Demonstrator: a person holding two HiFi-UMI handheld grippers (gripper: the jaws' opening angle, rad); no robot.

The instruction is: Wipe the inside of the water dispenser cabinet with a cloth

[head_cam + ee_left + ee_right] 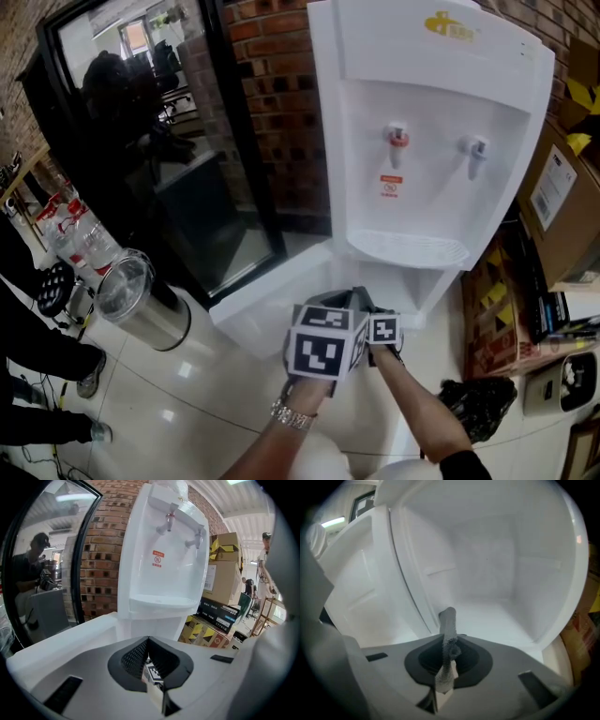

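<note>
The right tongs (449, 645) are clenched on a grey, nubbly cloth (448, 623). The cloth is a rolled strip standing up from the jaws before the open cabinet (497, 573) of the water dispenser (427, 112). The left tongs (148, 640) are closed, their mesh-faced jaws meeting on nothing. From the head view, marker cubes hide both sets of tips. The cabinet is smooth white plastic, with its door (356, 592) swung left.

Water dispenser (159, 581) beyond closed hand-held gripper (148, 640)

Left gripper (148, 641) with grey shell, black meshed pads (133, 658), white cube (323, 345) with black square markers, right gripper (447, 648) alike, smaller cube (384, 329), metal watch (292, 413) at left wrist, black sleeve (463, 463)
</note>
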